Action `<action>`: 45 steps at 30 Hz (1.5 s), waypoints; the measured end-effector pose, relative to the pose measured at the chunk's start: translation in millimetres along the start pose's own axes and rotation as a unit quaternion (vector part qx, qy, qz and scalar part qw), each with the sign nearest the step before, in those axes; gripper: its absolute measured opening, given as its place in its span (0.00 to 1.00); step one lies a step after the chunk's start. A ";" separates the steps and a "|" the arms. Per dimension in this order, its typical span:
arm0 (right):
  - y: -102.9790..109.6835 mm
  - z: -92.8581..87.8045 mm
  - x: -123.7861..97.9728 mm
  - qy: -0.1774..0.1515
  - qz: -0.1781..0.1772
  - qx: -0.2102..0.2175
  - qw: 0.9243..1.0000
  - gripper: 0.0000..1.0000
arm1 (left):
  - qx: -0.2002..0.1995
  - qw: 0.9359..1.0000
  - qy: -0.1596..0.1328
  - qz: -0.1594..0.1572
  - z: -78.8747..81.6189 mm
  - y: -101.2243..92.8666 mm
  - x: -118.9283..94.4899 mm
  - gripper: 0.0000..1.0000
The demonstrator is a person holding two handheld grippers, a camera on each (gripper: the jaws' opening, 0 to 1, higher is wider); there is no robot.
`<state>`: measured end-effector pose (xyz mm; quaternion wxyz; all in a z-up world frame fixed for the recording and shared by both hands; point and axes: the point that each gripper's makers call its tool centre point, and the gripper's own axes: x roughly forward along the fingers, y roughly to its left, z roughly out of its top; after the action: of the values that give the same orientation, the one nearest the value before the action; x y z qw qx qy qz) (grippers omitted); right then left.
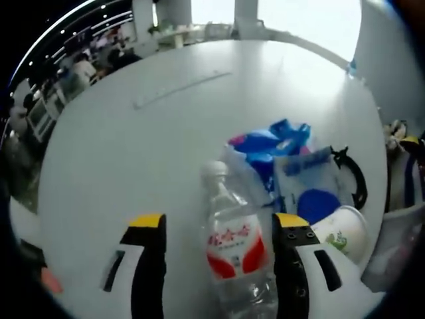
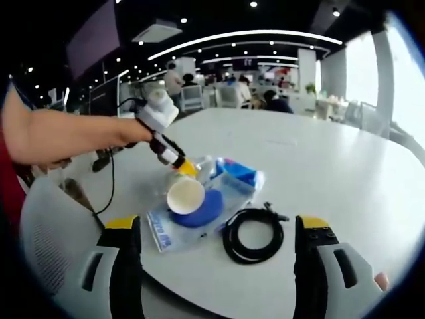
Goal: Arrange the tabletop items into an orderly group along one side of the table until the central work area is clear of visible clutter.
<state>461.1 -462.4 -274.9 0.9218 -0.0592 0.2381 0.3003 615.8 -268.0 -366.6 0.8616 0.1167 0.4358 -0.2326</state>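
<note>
Two tools work at the white worktop. The left tool brackets a clear water bottle lying lengthwise, cap pointing away, beside the blue plastic pouch; whether the jaws grip it I cannot tell. The right tool stands wide apart, facing a coiled black cable and paper cup on that pouch.

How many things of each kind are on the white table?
Plastic bottle: 1
Paper cup: 1
Blue-and-clear packet: 1
Coiled black cable: 1
Total: 4
</note>
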 end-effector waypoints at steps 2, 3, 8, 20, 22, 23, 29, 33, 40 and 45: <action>-0.1 0.0 0.1 0.000 0.000 0.000 1.000 0.95 | 0.001 1.000 0.004 0.000 -0.5 -0.5 1.0 0.60; -0.1 -0.1 0.1 0.000 0.001 0.001 1.000 0.95 | 0.002 1.000 0.005 0.001 -0.7 -0.5 1.1 0.60; -0.4 -0.3 0.0 0.000 0.001 0.001 1.000 0.95 | 0.005 1.000 0.019 0.001 -3.8 -1.1 3.5 0.56; -1.4 -0.2 -0.5 -0.001 -0.001 0.003 1.000 0.95 | 0.010 0.999 0.049 0.001 -9.1 -4.3 8.6 0.54; -1.3 -0.3 -0.4 -0.001 -0.001 0.002 1.000 0.95 | 0.009 0.999 0.054 0.001 -10.0 -4.8 9.2 0.54; -1.3 -0.4 -0.4 0.000 -0.001 0.002 1.000 0.95 | 0.008 0.998 0.057 0.000 -10.5 -4.8 9.8 0.54; -1.4 -0.2 -0.6 -0.001 -0.001 0.003 1.000 0.95 | 0.009 0.998 0.066 -0.001 -12.2 -5.9 11.1 0.53; -1.3 -0.3 -0.6 -0.001 -0.001 0.002 1.000 0.95 | 0.009 0.998 0.068 0.000 -12.9 -5.9 12.1 0.53; -1.8 -0.2 -0.5 -0.001 -0.002 0.002 1.000 0.95 | 0.002 0.997 0.075 -0.002 -15.5 -7.1 14.3 0.52; -2.2 -0.5 -0.3 0.001 -0.003 0.002 1.000 0.95 | 0.003 0.997 0.081 -0.006 -16.7 -9.7 16.4 0.49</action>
<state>462.0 -464.5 -275.3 0.9225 -0.0586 0.2389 0.2975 607.7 -274.5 -389.7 0.8217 0.1349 0.5043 -0.2288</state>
